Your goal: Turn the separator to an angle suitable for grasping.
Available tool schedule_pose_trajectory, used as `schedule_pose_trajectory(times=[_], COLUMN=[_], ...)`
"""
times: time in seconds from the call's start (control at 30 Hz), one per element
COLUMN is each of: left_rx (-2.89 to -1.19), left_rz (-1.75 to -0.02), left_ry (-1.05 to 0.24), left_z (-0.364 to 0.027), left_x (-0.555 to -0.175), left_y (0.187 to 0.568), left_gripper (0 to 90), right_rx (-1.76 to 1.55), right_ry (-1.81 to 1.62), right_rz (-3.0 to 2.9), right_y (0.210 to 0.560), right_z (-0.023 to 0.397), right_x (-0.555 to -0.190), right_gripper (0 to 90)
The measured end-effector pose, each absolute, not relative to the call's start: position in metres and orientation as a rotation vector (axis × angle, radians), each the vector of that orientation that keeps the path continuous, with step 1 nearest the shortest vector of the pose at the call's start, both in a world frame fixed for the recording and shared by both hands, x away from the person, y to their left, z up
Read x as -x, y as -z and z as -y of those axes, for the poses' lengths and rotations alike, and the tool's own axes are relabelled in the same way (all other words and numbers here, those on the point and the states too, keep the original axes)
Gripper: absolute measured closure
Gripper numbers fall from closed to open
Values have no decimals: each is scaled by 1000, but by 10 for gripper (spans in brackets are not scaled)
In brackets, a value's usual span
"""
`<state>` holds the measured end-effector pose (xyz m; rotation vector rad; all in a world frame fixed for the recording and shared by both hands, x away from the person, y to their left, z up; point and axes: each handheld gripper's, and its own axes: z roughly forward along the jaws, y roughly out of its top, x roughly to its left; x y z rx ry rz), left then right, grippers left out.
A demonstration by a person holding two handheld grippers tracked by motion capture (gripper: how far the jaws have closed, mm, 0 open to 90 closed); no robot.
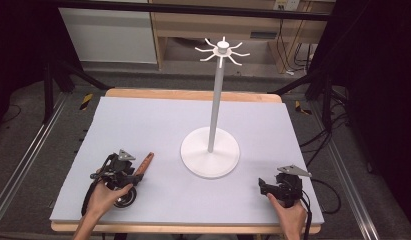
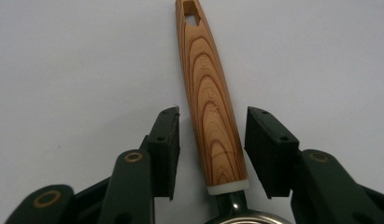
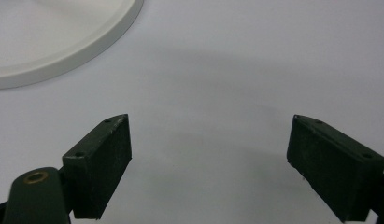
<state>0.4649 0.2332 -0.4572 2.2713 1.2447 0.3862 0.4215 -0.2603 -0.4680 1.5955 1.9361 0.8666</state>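
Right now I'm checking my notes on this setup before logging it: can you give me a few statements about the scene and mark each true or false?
1. The wooden handle lies between the jaws of the left hand-held gripper. True.
2. The pads already press on the handle. False: there are gaps on both sides.
3. The right hand-held gripper holds a utensil. False: its jaws stand open over the bare mat.
4. The white stand stands upright on the mat. True.
5. A utensil hangs from the stand's hooks. False: they are bare.
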Motion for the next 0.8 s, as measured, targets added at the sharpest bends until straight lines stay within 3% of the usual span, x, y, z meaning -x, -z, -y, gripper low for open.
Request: schedule_pose_trajectory(times=[0.23, 0.8], left_rx=[-2270, -2299], left_rz=[-1249, -1236], left_ry=[-352, -345], left_z=[-233, -231], left_x=[-466, -466], left_y=[460, 459], left_gripper=[623, 671], right_rx=[-1588, -1601], right_ry=[-862, -863], right_rz=[-1944, -1944], right_y=[468, 468], right_z=[261, 260], right_x=[-422, -423], right_gripper=[143, 143])
